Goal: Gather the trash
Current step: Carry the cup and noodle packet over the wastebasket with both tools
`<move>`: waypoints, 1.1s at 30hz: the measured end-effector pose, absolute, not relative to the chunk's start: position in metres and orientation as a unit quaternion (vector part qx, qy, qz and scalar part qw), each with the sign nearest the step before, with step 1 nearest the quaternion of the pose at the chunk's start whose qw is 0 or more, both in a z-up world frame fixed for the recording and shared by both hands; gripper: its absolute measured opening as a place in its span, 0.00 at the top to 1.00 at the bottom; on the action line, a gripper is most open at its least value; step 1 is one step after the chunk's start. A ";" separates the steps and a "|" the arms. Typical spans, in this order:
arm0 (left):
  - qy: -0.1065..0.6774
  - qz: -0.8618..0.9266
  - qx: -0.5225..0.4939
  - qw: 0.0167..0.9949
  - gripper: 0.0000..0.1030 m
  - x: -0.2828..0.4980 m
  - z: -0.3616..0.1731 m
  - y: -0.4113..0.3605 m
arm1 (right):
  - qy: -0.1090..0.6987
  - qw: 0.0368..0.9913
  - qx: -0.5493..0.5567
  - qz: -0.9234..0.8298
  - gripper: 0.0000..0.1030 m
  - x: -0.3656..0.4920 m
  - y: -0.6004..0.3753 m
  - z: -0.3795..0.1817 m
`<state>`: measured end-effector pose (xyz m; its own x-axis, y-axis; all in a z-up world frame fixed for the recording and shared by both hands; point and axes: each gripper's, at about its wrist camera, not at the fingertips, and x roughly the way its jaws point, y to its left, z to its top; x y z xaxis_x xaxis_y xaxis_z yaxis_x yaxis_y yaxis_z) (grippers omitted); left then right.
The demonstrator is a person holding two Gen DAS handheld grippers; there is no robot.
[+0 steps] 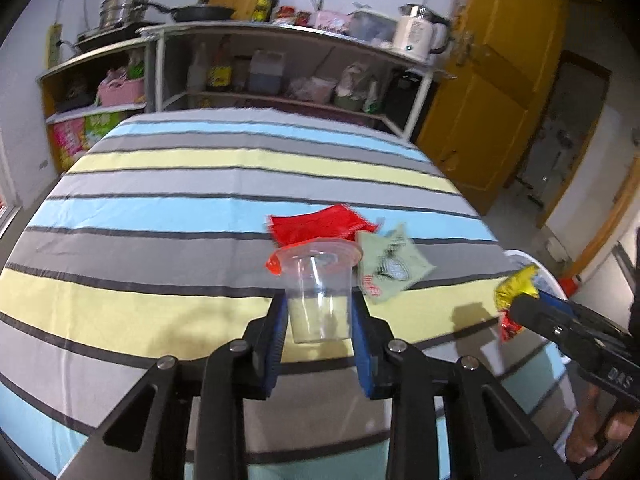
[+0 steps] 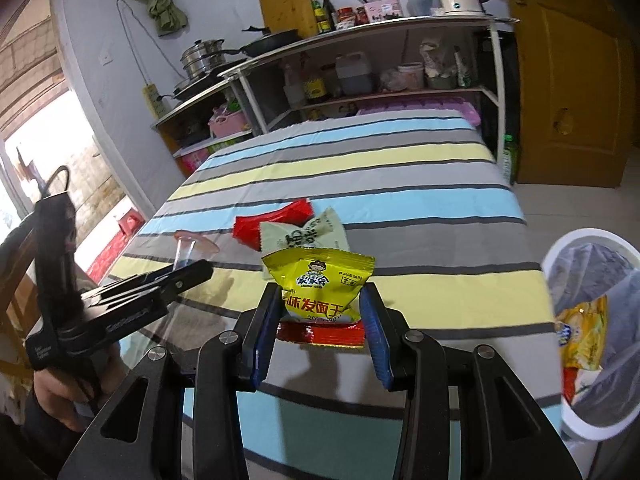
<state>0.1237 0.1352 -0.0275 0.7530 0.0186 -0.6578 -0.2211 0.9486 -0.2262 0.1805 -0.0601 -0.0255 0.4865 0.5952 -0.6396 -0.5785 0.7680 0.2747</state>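
Note:
My left gripper (image 1: pixel 319 312) is shut on a clear plastic cup (image 1: pixel 318 292) with a reddish rim, held upright above the striped table. My right gripper (image 2: pixel 320 306) is shut on a yellow snack packet (image 2: pixel 318 280) with a red lower edge; it also shows in the left wrist view (image 1: pixel 514 288) at the right. A red wrapper (image 1: pixel 320 226) and a pale green wrapper (image 1: pixel 390 266) lie on the table just beyond the cup; both show in the right wrist view, red wrapper (image 2: pixel 272 222), green wrapper (image 2: pixel 308 234).
A white bin (image 2: pixel 592 244) lined with a grey bag stands off the table's right edge and holds a yellow packet (image 2: pixel 584 332). The striped tablecloth (image 1: pixel 200 200) covers the table. Shelves (image 1: pixel 280 68) with pots, bottles and a kettle stand behind.

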 end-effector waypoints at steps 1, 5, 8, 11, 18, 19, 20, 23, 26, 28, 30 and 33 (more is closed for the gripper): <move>0.341 0.057 -0.146 0.927 0.69 0.122 -0.024 0.130 | 0.374 0.864 0.012 0.337 0.60 0.179 -0.064 -0.024; 0.328 0.029 -0.137 0.934 0.69 0.121 -0.011 0.108 | 0.365 0.874 0.017 0.322 0.60 0.172 -0.083 -0.016; 0.322 0.008 -0.130 0.938 0.69 0.123 -0.002 0.090 | 0.356 0.882 0.018 0.309 0.60 0.167 -0.099 -0.009; 0.317 -0.013 -0.122 0.940 0.69 0.126 0.006 0.072 | 0.347 0.891 0.023 0.292 0.60 0.164 -0.118 -0.002; 0.308 -0.057 -0.100 0.944 0.69 0.135 0.021 0.029 | 0.330 0.907 0.038 0.258 0.60 0.158 -0.159 0.011; 0.306 -0.063 -0.097 0.945 0.69 0.137 0.022 0.023 | 0.328 0.909 0.039 0.253 0.60 0.157 -0.165 0.013; 0.305 -0.068 -0.094 0.945 0.69 0.139 0.024 0.017 | 0.326 0.912 0.040 0.248 0.60 0.156 -0.172 0.014; 0.301 -0.084 -0.086 0.946 0.69 0.143 0.028 -0.001 | 0.321 0.916 0.047 0.235 0.60 0.154 -0.187 0.016; 0.299 -0.099 -0.078 0.946 0.69 0.149 0.031 -0.017 | 0.318 0.920 0.052 0.224 0.60 0.153 -0.202 0.018; 0.299 -0.108 -0.072 0.945 0.69 0.152 0.032 -0.027 | 0.316 0.922 0.057 0.216 0.60 0.153 -0.211 0.018; 0.299 -0.115 -0.069 0.945 0.69 0.156 0.033 -0.035 | 0.315 0.924 0.060 0.207 0.60 0.154 -0.221 0.018; 0.298 -0.128 -0.064 0.944 0.69 0.162 0.035 -0.048 | 0.314 0.927 0.065 0.195 0.60 0.156 -0.233 0.016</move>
